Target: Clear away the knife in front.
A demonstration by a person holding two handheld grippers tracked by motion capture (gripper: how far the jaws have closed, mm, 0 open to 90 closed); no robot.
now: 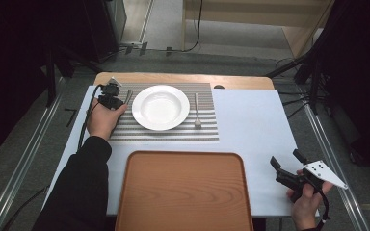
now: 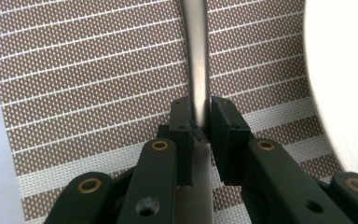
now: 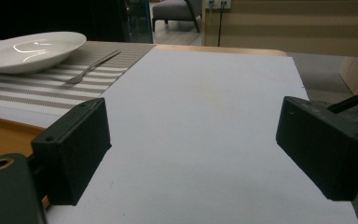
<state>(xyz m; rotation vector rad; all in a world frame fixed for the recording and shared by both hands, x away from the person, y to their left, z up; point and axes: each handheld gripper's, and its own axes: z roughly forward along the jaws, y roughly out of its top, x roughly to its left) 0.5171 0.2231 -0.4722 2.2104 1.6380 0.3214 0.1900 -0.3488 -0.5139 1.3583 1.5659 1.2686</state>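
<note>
A white deep plate [image 1: 160, 107] sits on a brown-and-white striped placemat [image 1: 173, 132]. Left of the plate lies a silver utensil [image 1: 128, 97]; which kind it is I cannot tell. My left gripper [image 1: 124, 101] is down at the mat, and in the left gripper view my left gripper [image 2: 199, 116] has both pads pressed on the utensil's handle [image 2: 196, 56], with the plate's rim [image 2: 345, 70] just to the right. A fork [image 1: 197, 113] rests on the mat right of the plate. My right gripper [image 1: 285, 159] is held open near the table's front right corner, with nothing between its jaws.
A large wooden tray [image 1: 183, 192] lies at the front middle of the table. A white sheet [image 1: 250, 125] covers the tabletop. In the right gripper view the open right gripper [image 3: 193, 140] faces the sheet [image 3: 205, 102], with the fork [image 3: 91, 67] and plate [image 3: 28, 49] far left.
</note>
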